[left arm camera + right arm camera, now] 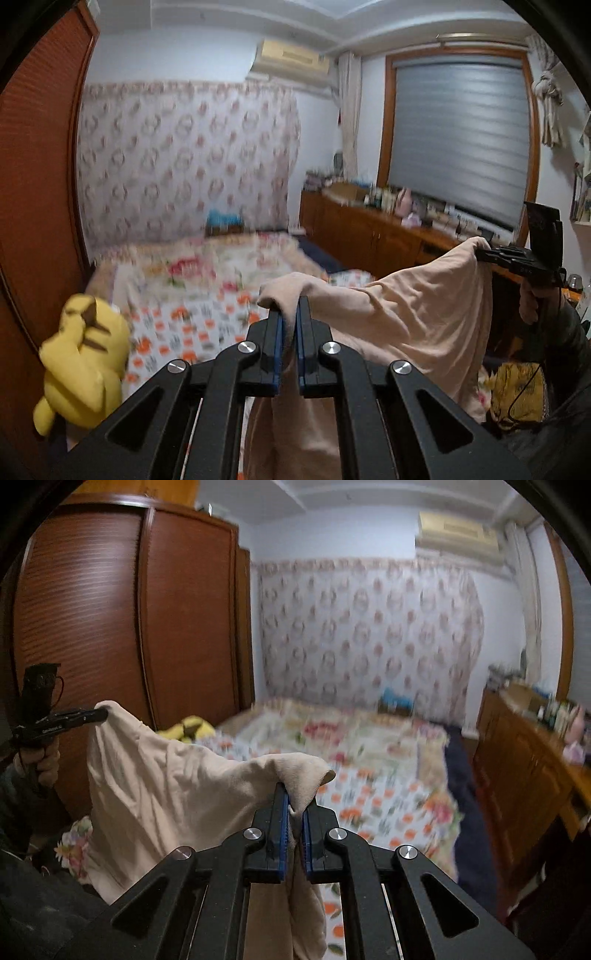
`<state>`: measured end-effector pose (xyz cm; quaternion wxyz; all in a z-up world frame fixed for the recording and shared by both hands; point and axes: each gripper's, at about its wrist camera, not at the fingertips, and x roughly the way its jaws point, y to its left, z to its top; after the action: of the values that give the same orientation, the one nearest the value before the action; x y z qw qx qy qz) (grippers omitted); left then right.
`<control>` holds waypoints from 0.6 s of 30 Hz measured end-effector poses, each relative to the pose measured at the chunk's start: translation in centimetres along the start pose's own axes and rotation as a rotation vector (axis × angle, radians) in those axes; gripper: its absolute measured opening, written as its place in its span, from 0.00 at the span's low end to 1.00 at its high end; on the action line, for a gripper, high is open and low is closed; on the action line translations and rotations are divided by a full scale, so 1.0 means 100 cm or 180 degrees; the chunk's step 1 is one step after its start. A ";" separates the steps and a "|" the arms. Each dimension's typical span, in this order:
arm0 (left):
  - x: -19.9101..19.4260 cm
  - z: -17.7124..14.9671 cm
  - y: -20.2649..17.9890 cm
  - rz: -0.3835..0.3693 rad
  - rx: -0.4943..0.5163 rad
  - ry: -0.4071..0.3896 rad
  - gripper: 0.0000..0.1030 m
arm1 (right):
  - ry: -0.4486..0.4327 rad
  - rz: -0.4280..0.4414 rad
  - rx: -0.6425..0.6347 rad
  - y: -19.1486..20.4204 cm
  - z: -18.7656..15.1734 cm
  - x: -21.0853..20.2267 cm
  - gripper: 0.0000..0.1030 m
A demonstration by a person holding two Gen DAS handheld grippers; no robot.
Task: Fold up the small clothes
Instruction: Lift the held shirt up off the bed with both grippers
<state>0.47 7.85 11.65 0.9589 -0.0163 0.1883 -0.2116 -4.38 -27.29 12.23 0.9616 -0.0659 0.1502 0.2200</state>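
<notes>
A pale beige garment (413, 317) hangs in the air, stretched between both grippers above the bed. My left gripper (290, 314) is shut on one top corner of it. My right gripper (295, 805) is shut on the other top corner; the garment (166, 786) sags between them and drapes down. The right gripper also shows at the right of the left wrist view (484, 254), and the left gripper at the left of the right wrist view (101, 714). Each is held in a hand.
A bed with a floral cover (192, 295) (369, 775) lies below and ahead. A yellow plush toy (81, 354) sits at its left edge. A wooden wardrobe (129, 609) stands left, a cluttered low wooden cabinet (369, 236) right, under a window.
</notes>
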 end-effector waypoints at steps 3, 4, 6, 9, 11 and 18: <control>-0.020 0.021 -0.002 0.0044 0.0070 -0.0227 0.07 | -0.0211 -0.0040 -0.0115 0.005 0.024 -0.027 0.06; -0.028 0.028 -0.003 0.0058 0.0085 -0.0305 0.07 | -0.0267 -0.0041 -0.0142 0.006 0.030 -0.034 0.06; -0.038 0.038 -0.005 0.0065 0.0105 -0.0411 0.07 | -0.0386 -0.0021 -0.0176 0.009 0.042 -0.050 0.06; -0.053 0.052 -0.005 0.0123 0.0139 -0.0580 0.07 | -0.0534 -0.0029 -0.0260 0.015 0.062 -0.072 0.06; -0.060 0.063 -0.004 0.0147 0.0164 -0.0682 0.07 | -0.0607 -0.0032 -0.0304 0.018 0.068 -0.080 0.06; -0.085 0.104 -0.004 0.0265 0.0324 -0.1053 0.07 | -0.0920 -0.0121 -0.0561 0.034 0.100 -0.119 0.06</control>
<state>-3.02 10.46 24.39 0.9843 0.0054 0.0175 -0.1754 -13.52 -27.12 25.29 0.9677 -0.1204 -0.0108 0.2213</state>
